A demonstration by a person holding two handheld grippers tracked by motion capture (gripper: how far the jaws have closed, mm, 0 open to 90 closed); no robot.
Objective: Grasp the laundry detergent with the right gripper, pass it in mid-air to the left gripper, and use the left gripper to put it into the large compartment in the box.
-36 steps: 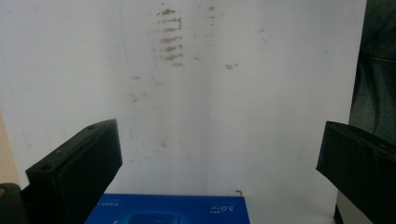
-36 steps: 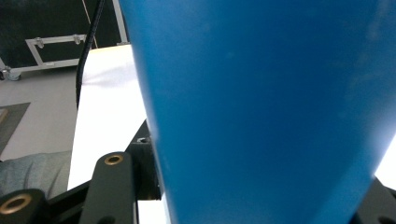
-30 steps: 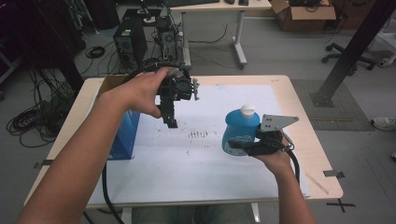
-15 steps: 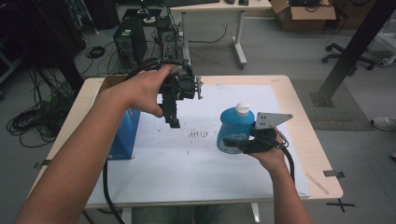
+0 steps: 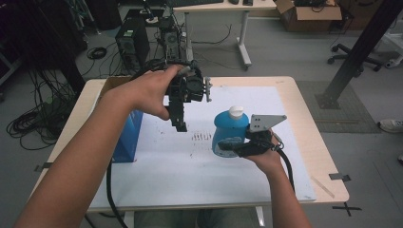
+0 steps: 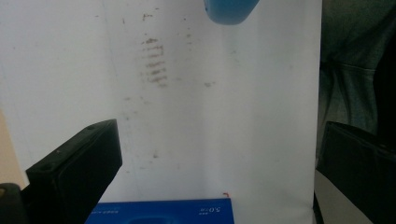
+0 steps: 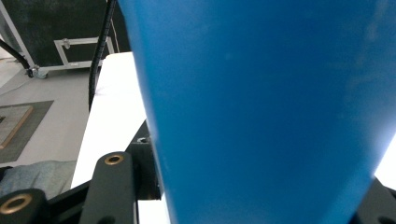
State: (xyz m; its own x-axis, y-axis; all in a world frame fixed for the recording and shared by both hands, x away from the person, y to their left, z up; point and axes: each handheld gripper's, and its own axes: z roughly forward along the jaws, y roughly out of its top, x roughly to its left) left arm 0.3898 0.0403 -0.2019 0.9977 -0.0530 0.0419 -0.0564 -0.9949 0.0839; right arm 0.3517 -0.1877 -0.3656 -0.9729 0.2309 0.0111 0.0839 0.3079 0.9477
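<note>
One blue box [image 5: 129, 137] stands at the left edge of the white sheet [image 5: 190, 161] that covers the desk [image 5: 309, 128], its top edge also showing at the bottom of the left gripper view. Just right of it, the left tool [image 5: 179, 124] hangs above the sheet, held from above by one hand [image 5: 151, 91]; its two black jaws point down and stand wide apart with nothing between them, as the left gripper view shows. Below and right of that tool lies one patch of dark smudges [image 5: 202, 137] on the sheet. Further right, one blue bottle [image 5: 228, 133] with a white cap [image 5: 236, 112] stands upright, whether lifted off or resting on the sheet cannot be told. The right tool [image 5: 228, 148] is clamped on the bottle's lower body, its jaws pressed against both sides, the blue wall looming close in the right gripper view. One grey three-cornered plate [image 5: 266, 121] tops that tool, beside the bottle's shoulder.
</note>
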